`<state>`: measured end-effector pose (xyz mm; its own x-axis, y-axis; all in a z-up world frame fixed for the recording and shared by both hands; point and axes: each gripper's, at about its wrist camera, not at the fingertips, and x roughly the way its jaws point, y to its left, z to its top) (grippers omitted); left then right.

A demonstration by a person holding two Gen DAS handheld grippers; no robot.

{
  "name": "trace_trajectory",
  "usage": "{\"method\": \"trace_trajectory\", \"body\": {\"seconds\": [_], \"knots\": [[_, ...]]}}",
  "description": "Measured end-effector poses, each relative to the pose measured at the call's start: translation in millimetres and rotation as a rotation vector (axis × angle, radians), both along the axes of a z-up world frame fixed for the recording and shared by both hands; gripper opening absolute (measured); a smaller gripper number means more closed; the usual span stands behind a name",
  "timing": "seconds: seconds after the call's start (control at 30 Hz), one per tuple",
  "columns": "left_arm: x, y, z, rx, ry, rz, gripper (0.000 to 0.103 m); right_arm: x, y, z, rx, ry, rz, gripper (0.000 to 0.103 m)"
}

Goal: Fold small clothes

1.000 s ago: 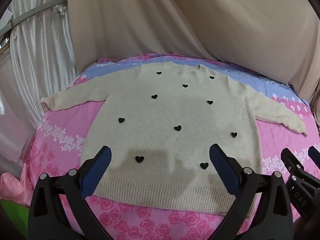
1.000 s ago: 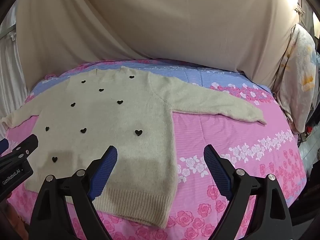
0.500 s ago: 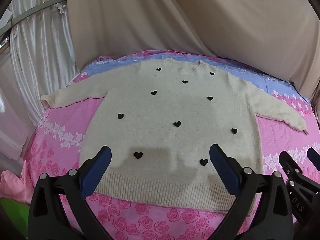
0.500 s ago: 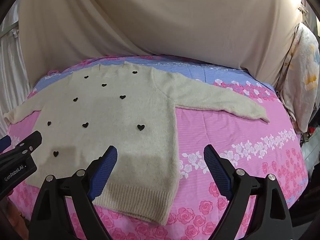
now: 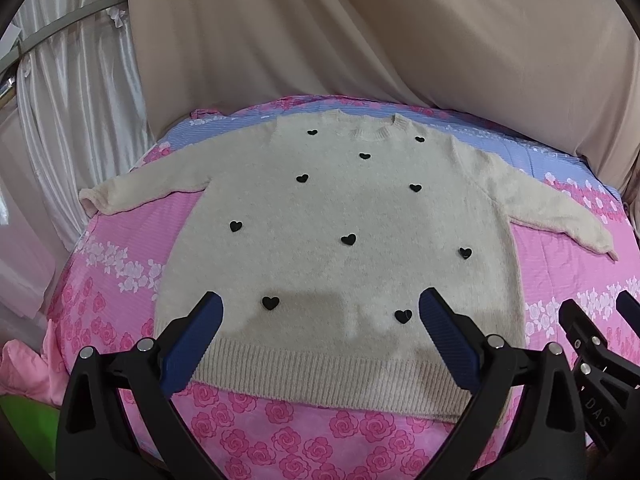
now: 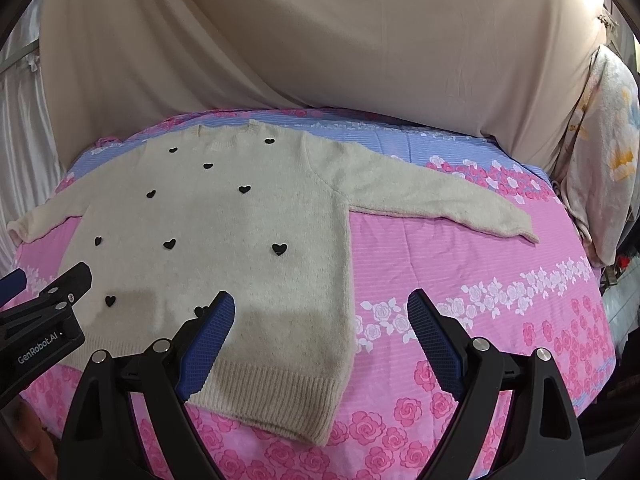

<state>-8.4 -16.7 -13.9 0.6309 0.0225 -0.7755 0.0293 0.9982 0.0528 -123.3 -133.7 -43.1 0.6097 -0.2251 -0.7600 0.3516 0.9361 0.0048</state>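
A cream knit sweater with black hearts point(image 5: 340, 208) lies flat, front up, on a pink flowered sheet, sleeves spread left and right, ribbed hem toward me. It also shows in the right wrist view point(image 6: 224, 220). My left gripper point(image 5: 320, 312) is open and empty, above the hem's middle. My right gripper point(image 6: 320, 312) is open and empty, above the sweater's lower right corner and side edge. The right sleeve point(image 6: 440, 200) stretches out to the right.
The pink flowered sheet point(image 6: 460, 272) covers a rounded surface with a blue striped band at the back. Beige drapes point(image 5: 360, 32) hang behind. White curtains point(image 5: 72, 100) stand at the left. A flowered cloth point(image 6: 600, 152) hangs at the right edge.
Both grippers have drawn back and risen slightly, so the sweater sits a little farther off in both views. Both stay open.
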Motion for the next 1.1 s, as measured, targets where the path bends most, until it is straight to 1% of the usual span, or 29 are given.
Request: {"method": "trace_trajectory", "body": {"seconds": [0.63,0.83,1.1], "knots": [[1.1,-4.0,0.5,0.013,0.007,-0.002,0.096,-4.8,-1.0,-5.0,0.003,0.001,0.005,0.086],[2.4,-6.1,-0.8,0.019,0.011,0.000,0.096,-2.3,2.8,-7.0,0.009,0.010,0.006,0.086],[3.1,-8.0,-2.5,0.018,0.009,-0.003,0.096,3.5,-3.7,-6.8,0.016,0.015,0.009,0.086]]}}
